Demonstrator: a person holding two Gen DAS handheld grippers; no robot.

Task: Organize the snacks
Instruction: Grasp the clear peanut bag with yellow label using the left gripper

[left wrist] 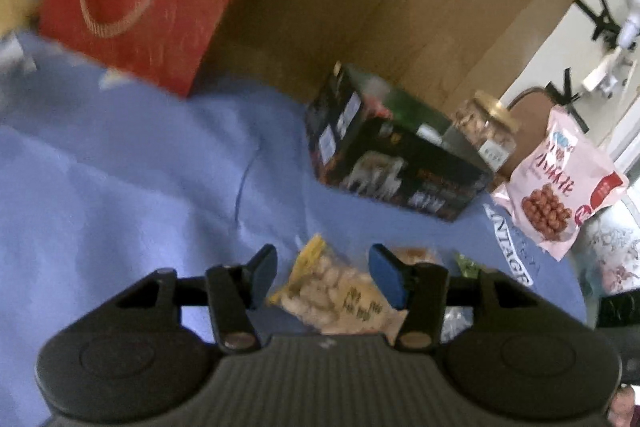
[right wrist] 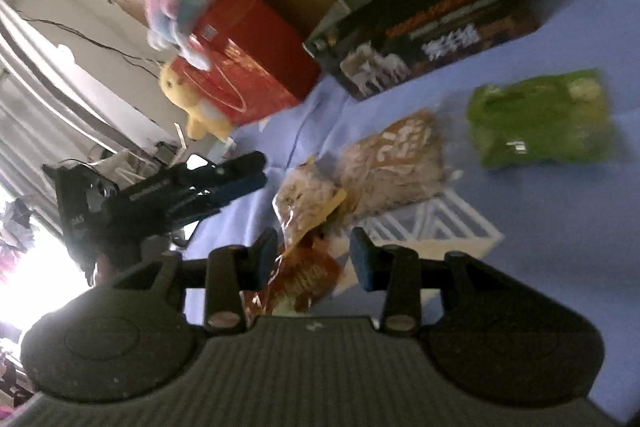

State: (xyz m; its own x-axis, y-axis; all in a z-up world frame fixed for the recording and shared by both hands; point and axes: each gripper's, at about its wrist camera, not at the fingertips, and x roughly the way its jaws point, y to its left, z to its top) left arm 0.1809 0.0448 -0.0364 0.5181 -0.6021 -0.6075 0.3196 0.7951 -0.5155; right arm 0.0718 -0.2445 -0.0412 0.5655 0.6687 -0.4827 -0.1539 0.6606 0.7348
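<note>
Four snack packets on blue cloth, left claw and right claw both released.

Bedroom — blue bedsheet, plush toy

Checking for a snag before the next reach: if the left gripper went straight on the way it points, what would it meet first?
Most likely the clear bag of pale snacks, lying between the left gripper's open jaws; depth is hard to judge.
</note>
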